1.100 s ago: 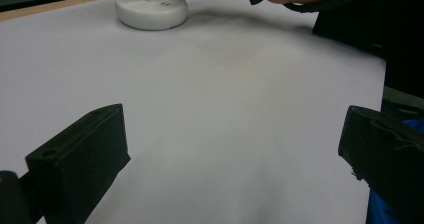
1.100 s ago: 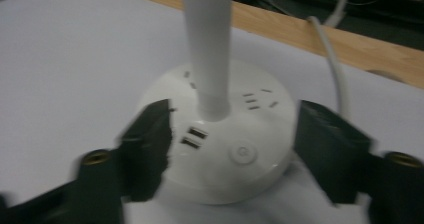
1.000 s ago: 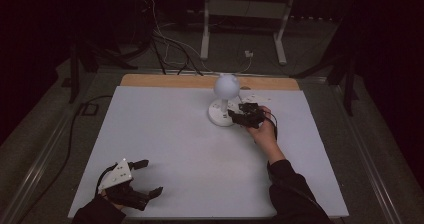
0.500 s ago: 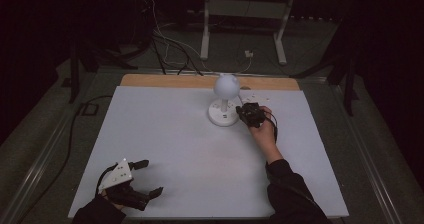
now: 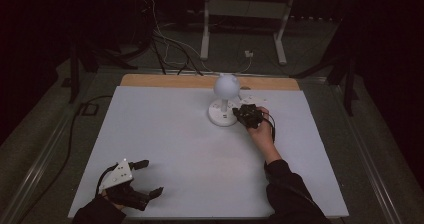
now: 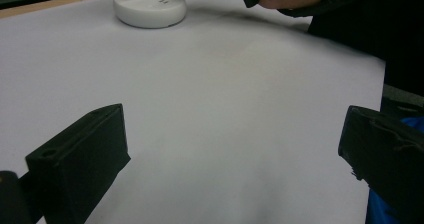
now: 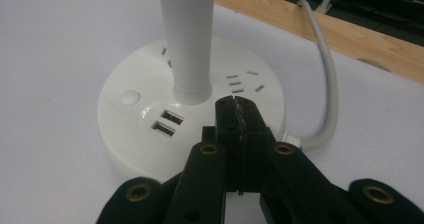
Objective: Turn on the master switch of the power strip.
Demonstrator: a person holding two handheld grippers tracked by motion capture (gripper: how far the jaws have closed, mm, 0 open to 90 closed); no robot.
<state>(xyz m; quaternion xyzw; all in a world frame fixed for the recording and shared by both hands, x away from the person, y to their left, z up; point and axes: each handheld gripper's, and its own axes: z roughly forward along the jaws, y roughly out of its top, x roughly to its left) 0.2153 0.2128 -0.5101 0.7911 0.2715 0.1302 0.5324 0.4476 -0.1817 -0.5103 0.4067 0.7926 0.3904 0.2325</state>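
the right gripper [image 7: 235, 104], jaws clenched on nothing, hovers over the round white plastic lamp base [image 7: 150, 134] at the table's far middle, seemingly about to press its button [image 7: 129, 97]. left gripper [image 5: 142, 180] rests released.

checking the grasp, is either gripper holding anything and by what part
Nothing is held. The right gripper is shut empty over the lamp base; the left gripper is open.

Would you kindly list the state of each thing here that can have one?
Lamp: upright on the table, cord attached, not visibly lit.
USB ports: both empty.
Left hand-held gripper: open, holding nothing.
Right hand-held gripper: shut, empty, tips over the lamp's base.
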